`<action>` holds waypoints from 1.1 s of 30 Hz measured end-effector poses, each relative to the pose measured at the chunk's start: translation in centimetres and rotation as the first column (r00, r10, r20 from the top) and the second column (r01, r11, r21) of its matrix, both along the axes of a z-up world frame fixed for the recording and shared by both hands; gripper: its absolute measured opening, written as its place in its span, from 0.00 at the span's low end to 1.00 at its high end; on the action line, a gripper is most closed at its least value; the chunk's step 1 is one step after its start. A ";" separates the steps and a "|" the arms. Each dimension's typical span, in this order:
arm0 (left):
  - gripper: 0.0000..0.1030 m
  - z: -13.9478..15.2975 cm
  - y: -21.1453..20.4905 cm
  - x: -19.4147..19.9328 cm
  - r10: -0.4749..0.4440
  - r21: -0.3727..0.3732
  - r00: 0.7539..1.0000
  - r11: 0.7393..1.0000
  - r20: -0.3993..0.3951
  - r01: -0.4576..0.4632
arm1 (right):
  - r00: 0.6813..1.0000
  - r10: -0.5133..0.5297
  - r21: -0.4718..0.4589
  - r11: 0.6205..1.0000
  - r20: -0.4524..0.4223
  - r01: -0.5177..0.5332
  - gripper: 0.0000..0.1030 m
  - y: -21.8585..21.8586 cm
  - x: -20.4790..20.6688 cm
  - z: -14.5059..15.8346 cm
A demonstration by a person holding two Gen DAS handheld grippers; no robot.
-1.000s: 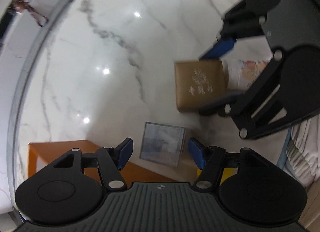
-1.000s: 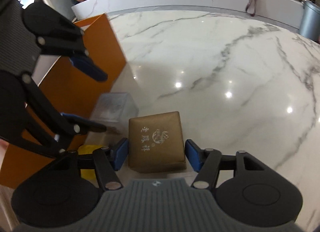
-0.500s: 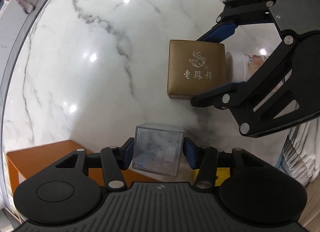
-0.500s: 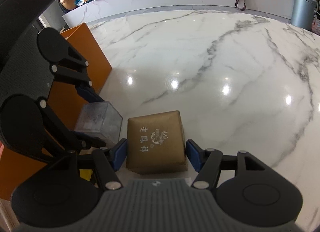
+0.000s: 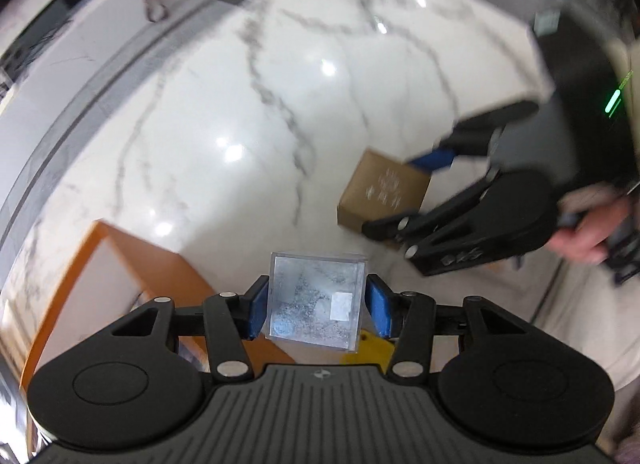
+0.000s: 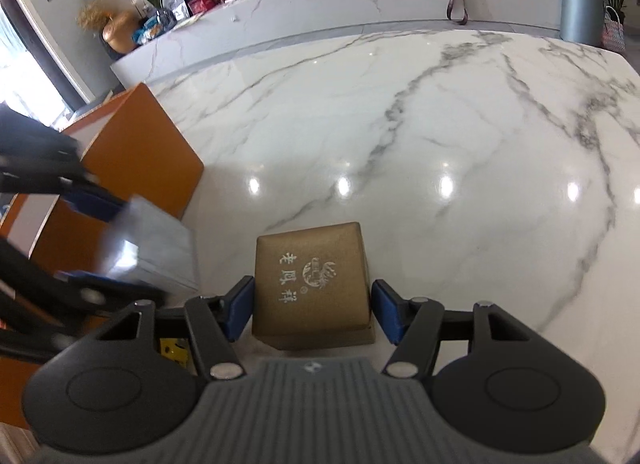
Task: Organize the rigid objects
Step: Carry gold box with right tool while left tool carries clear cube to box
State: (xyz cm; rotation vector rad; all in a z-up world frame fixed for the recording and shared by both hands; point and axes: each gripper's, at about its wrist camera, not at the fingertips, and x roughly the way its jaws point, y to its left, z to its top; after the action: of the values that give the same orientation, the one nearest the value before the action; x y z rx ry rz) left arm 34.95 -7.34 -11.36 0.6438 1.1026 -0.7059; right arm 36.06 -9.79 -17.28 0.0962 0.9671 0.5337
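A clear plastic box (image 5: 316,300) hangs above the marble table (image 6: 440,123), and my left gripper (image 5: 316,306) is shut on its sides. In the right wrist view the same clear box (image 6: 160,248) shows blurred at the left, in front of the orange box (image 6: 132,143). A brown box with white characters (image 6: 312,280) rests on the table between the blue pads of my right gripper (image 6: 312,312). That gripper is open, with a thin gap at the right pad. From the left wrist view, the brown box (image 5: 384,187) lies between the right gripper's (image 5: 404,193) fingers.
The orange box (image 5: 160,276) with a pale inside stands at the table's left, below the lifted left gripper. A yellow object (image 5: 368,348) lies near it. A person's hand (image 5: 584,232) holds the right gripper. Behind the table are a marble counter and a grey bin (image 6: 580,11).
My left gripper closed on the clear box, then lifted it off the table and rolled. The right gripper stayed around the brown box.
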 end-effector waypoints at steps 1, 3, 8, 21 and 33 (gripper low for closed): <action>0.56 1.2 0.7 -0.4 0.021 -0.023 1.000 1.000 0.011 -0.020 | 1.000 0.007 0.000 1.000 0.020 -0.007 0.62 0.1 -0.3 0.2; 0.56 3.4 2.0 -1.3 0.061 -0.062 0.998 0.996 0.031 -0.059 | 0.997 0.028 0.003 1.000 0.065 -0.028 0.62 0.3 -1.0 0.9; 0.56 6.6 5.3 -2.7 0.170 -0.099 0.983 0.982 0.074 -0.163 | 0.989 0.064 0.056 0.996 0.130 -0.072 0.62 0.3 -3.4 2.6; 0.56 5.7 14.1 -6.3 0.288 -0.070 0.949 0.957 0.124 -0.281 | 0.901 0.277 0.075 0.945 0.334 -0.319 0.62 4.9 -9.4 12.4; 0.56 2.6 16.9 -7.3 0.094 -0.016 0.988 0.996 0.126 -0.093 | 0.528 0.836 -0.408 0.539 0.150 -0.737 0.62 19.5 -9.3 12.3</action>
State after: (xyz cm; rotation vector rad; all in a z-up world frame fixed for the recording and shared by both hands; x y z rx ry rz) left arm 27.62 9.59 -8.78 0.6155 1.0050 -0.5819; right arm 26.76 9.70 -5.01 -0.7544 0.6971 1.2156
